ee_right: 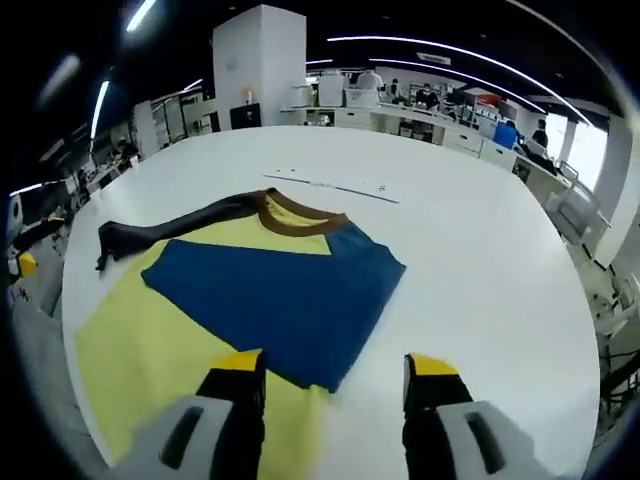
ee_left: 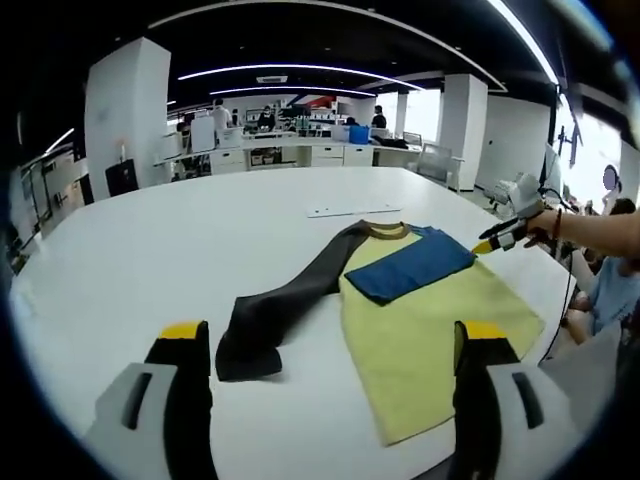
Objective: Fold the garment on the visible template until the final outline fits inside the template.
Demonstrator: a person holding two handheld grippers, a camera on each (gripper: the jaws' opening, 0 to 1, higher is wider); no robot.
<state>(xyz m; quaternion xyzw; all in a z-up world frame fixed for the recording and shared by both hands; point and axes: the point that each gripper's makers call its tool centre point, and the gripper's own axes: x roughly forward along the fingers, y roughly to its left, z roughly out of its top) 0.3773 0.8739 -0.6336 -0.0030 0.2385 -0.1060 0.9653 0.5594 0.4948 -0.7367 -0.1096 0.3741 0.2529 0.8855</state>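
A yellow shirt (ee_left: 425, 335) lies flat on the white table (ee_left: 180, 240). Its blue sleeve (ee_left: 410, 267) is folded across the chest, and its dark grey sleeve (ee_left: 285, 305) stretches out toward the left. My left gripper (ee_left: 330, 345) hovers open over the near edge, with the dark cuff and the shirt hem between its jaws' lines. The right gripper (ee_left: 500, 237), held by a hand, shows at the shirt's right shoulder. In the right gripper view the right gripper (ee_right: 335, 372) stands open just above the edge of the folded blue sleeve (ee_right: 275, 295), with the yellow shirt (ee_right: 140, 355) beneath.
A thin white strip (ee_left: 350, 211) lies on the table beyond the collar, also the strip (ee_right: 335, 186) in the right gripper view. Office desks (ee_left: 290, 150) and pillars stand behind. A seated person (ee_left: 610, 290) is at the right table edge.
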